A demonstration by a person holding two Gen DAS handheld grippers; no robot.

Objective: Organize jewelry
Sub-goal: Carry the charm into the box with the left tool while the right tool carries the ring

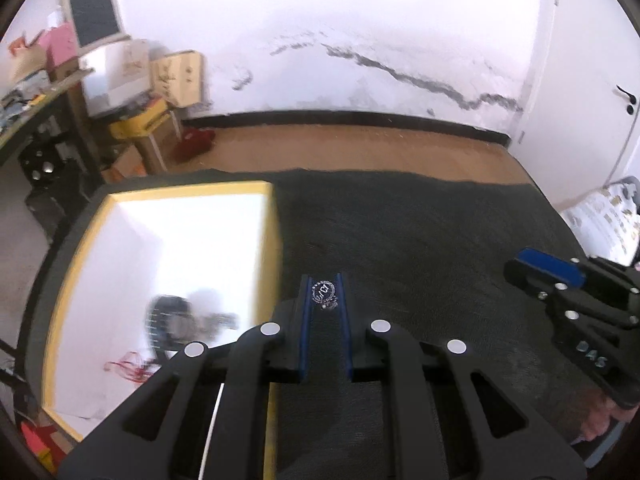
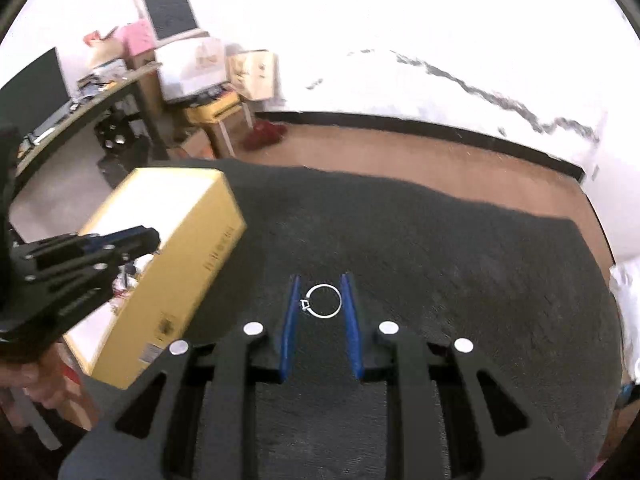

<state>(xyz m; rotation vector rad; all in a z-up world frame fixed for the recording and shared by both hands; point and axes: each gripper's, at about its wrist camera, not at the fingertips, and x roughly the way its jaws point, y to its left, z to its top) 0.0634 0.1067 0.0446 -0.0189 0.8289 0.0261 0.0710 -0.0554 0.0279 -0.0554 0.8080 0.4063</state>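
In the left wrist view my left gripper [image 1: 325, 293] is shut on a small sparkly silver ring [image 1: 325, 293], held between its blue pads above the dark cloth [image 1: 400, 240], just right of the open yellow box [image 1: 272, 216] with a white inside. In the right wrist view my right gripper [image 2: 323, 300] is shut on a thin silver ring [image 2: 324, 300] with a small stone, its band spanning the pads. The left gripper shows over the box [image 2: 192, 248] in the right wrist view [image 2: 120, 240]. The right gripper shows at the right edge of the left wrist view [image 1: 548, 270].
Inside the box lie a dark round item [image 1: 168, 320] and a red cord [image 1: 128, 364], blurred. The cloth covers a wooden table [image 1: 360, 148] against a white wall. A cluttered desk and boxes [image 2: 120, 92] stand at far left.
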